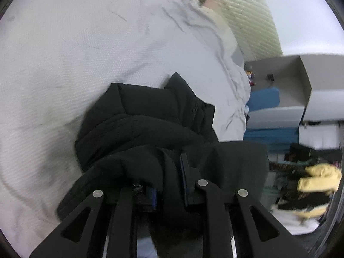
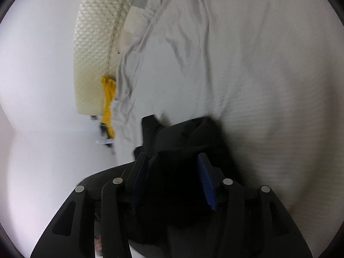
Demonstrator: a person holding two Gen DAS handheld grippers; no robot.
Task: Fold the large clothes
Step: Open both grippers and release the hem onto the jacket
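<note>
- The jacket [image 1: 137, 118] is black and puffy, with soft quilted bulges and a matte, slightly fuzzy surface; it lies bunched on the sheet [image 1: 75, 53], not spread flat.
- In the left wrist view its near part is heaped up in thick folds, and one flat pointed flap sticks out at the far end, resting on the sheet.
- The left tongs [image 1: 169, 182] are clenched on a fold of the jacket: black cloth fills the gap between the blue-lined fingers [image 1: 184, 172] and drapes over the one on the left, hiding most of it.
- In the right wrist view the jacket [image 2: 180, 142] shows as a dark lump with a raised edge and a narrow tab standing up on its left side; details are lost in blur and shadow.
- The right tongs [image 2: 174, 172] stand apart around the jacket, with black cloth between the blue pads [image 2: 206, 182]; whether they press on it I cannot tell.
- The sheet [image 2: 258, 86] is pale grey-white and wrinkled, with long creases running away from the jacket.
- Beyond the jacket, at the sheet's edge, a cream quilted mattress [image 2: 94, 53] shows, with a yellow cloth [image 2: 107, 101] hanging at its corner.
</note>
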